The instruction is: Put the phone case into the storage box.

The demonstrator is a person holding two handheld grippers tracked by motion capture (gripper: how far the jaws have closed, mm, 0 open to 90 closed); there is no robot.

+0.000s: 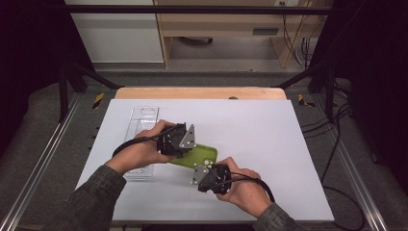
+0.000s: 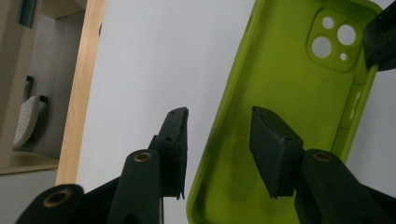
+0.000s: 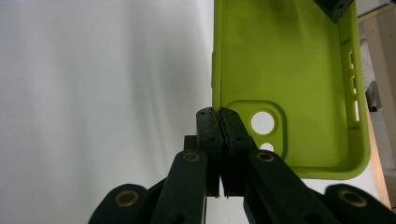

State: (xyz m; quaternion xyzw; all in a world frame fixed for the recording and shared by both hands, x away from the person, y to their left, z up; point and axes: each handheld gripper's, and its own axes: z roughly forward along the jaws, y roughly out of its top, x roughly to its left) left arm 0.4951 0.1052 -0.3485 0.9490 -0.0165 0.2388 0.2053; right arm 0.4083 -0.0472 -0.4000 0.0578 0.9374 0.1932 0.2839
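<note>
Pinching a plain green phone case (no logo), right tool.

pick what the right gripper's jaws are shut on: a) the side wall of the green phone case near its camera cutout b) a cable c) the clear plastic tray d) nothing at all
a: in the right gripper view the right gripper pinches the thin side wall of the green phone case beside the camera cutout.
</note>
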